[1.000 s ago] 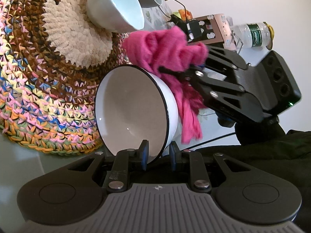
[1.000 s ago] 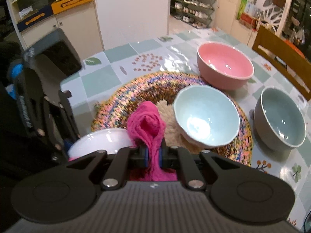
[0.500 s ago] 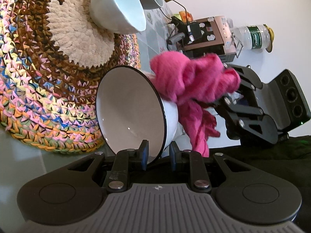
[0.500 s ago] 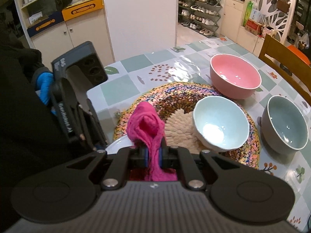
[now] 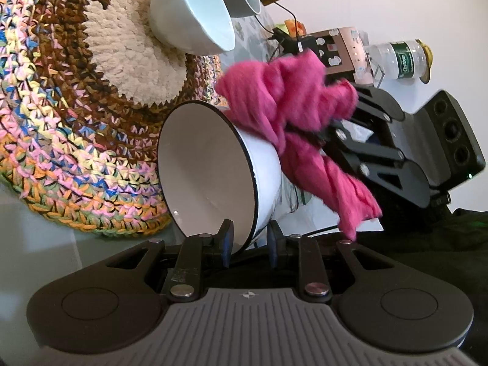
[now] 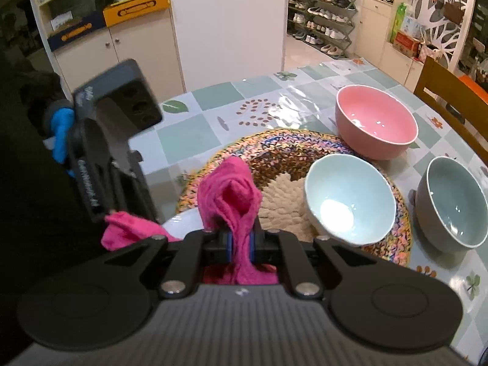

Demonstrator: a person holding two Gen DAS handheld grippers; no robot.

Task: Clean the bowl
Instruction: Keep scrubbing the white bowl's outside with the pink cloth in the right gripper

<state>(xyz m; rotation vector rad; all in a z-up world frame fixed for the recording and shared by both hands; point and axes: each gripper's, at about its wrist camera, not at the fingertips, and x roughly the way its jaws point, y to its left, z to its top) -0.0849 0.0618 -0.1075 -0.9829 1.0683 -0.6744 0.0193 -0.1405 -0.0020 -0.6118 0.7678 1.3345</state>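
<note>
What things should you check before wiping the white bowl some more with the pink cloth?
1. Left gripper pinches the white bowl by its rim: ok.
2. Right gripper is shut on the pink cloth: ok.
3. Cloth touches the bowl: ok, it lies against the outer wall near the rim.
4. Inside of the bowl is clean: cannot tell for sure; the part in view looks white and spotless.
5. Loose cloth end stays out of the left gripper's fingers: ok, it hangs to the side.
6. Light blue bowl on the woven mat is out of the way: ok, apart from the cloth.
</note>
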